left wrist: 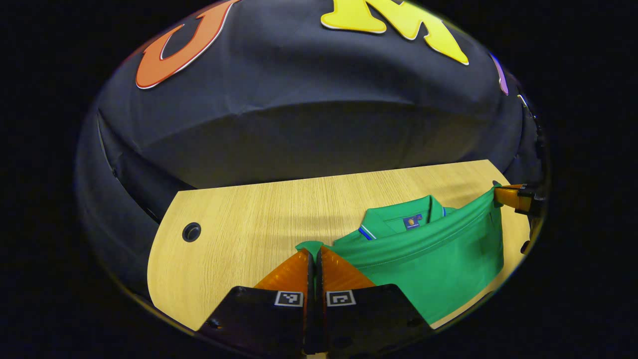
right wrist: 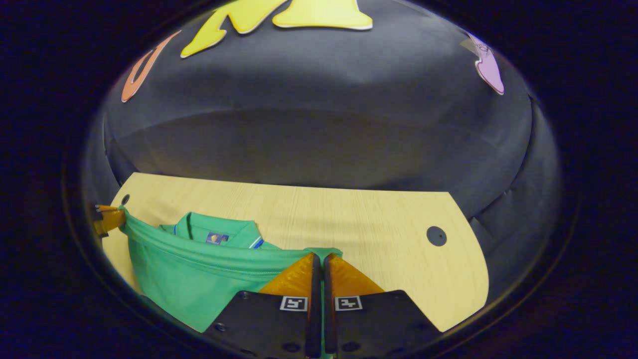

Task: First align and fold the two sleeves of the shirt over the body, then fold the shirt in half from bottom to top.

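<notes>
The green collared polo shirt [left wrist: 438,259] was held lifted by its hem over the pale wooden table [left wrist: 239,224], stretched between both tools. The left gripper [left wrist: 315,254] was clenched on one hem corner, the right gripper [right wrist: 319,259] on the other.

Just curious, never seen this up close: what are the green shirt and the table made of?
The shirt looks like soft knit cloth, likely cotton or a blend: matte, stitched hem, ribbed collar, draping between the jaws. The table looks like pale wood or wood-look laminate: fine straight grain, smooth low sheen.
</notes>
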### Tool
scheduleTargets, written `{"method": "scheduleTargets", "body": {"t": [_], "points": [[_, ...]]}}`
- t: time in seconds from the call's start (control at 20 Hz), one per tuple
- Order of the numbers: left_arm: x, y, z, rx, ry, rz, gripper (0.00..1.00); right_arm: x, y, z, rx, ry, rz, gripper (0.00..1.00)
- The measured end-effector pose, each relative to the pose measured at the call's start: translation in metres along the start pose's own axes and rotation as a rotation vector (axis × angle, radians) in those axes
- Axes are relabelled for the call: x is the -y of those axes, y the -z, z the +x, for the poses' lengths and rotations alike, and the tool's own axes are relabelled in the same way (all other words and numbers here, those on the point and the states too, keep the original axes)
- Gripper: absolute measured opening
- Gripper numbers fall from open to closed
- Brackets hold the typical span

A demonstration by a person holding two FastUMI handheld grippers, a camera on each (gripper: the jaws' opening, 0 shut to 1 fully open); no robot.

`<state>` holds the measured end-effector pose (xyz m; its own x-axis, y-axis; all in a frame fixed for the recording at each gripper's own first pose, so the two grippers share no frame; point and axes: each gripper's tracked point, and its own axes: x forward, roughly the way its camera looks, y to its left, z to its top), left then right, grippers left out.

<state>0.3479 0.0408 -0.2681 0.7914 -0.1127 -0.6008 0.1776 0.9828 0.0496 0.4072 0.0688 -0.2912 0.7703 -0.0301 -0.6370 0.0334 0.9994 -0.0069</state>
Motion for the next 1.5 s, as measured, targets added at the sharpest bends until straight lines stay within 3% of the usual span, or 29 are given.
{"method": "scheduleTargets", "body": {"t": [0.25,0.35,0.4,0.55,0.65,0.75,0.8,0.85,0.9,0.95,1.0,1.05,1.1,1.15,1.3,1.35,1.4,1.5], "points": [[-0.002,0.011,0.036,0.016,0.015,-0.012,0.03,0.001,0.026,0.035,-0.043,0.02,-0.008,0.02],[-0.001,0.024,0.043,-0.013,0.019,-0.033,0.03,-0.001,0.03,0.04,-0.055,0.021,-0.006,0.05],[0.0,0.028,0.046,-0.021,0.024,-0.046,0.04,0.0,0.032,0.042,-0.061,0.03,-0.003,0.02],[-0.004,0.032,0.05,-0.012,0.017,-0.086,0.07,0.002,0.038,0.043,-0.086,0.055,0.001,0.07],[-0.004,0.034,0.048,-0.02,0.031,-0.097,0.11,-0.007,0.037,0.038,-0.085,0.023,0.02,0.1],[-0.008,0.037,0.04,-0.037,0.013,-0.093,0.25,-0.012,0.032,0.026,-0.075,-0.003,0.056,0.23],[-0.009,0.034,0.031,-0.035,0.007,-0.101,0.43,-0.012,0.029,0.018,-0.069,-0.013,0.069,0.41],[-0.01,0.026,0.023,-0.013,0.002,-0.117,0.46,-0.011,0.024,0.008,-0.06,-0.02,0.076,0.59],[-0.009,0.014,0.011,0.015,0.006,-0.135,0.59,-0.009,0.018,-0.004,-0.047,-0.016,0.076,0.77],[-0.009,0.003,-0.003,0.05,0.005,-0.148,0.52,-0.007,0.01,-0.016,-0.026,-0.012,0.076,0.95],[-0.01,-0.009,-0.017,0.083,0.005,-0.159,0.76,-0.005,0.005,-0.03,-0.007,-0.004,0.073,0.96],[-0.01,-0.019,-0.034,0.108,0.009,-0.169,0.78,-0.004,-0.003,-0.046,0.015,-0.006,0.073,0.96],[-0.006,-0.026,-0.05,0.133,0.011,-0.173,0.89,-0.005,-0.01,-0.062,0.037,-0.01,0.071,0.95],[-0.003,-0.036,-0.066,0.154,0.01,-0.168,0.84,-0.003,-0.018,-0.08,0.061,-0.01,0.068,0.95],[0.002,-0.066,-0.126,0.239,-0.009,-0.172,0.9,0.0,-0.041,-0.146,0.154,-0.018,0.065,0.94],[-0.001,-0.075,-0.15,0.283,-0.039,-0.181,0.99,0.003,-0.049,-0.171,0.193,-0.014,0.066,0.96],[-0.001,-0.084,-0.172,0.325,-0.062,-0.183,0.93,0.004,-0.056,-0.199,0.234,-0.019,0.066,0.94],[0.004,-0.095,-0.221,0.389,-0.07,-0.171,0.98,0.013,-0.069,-0.255,0.325,-0.007,0.048,0.94]]}}
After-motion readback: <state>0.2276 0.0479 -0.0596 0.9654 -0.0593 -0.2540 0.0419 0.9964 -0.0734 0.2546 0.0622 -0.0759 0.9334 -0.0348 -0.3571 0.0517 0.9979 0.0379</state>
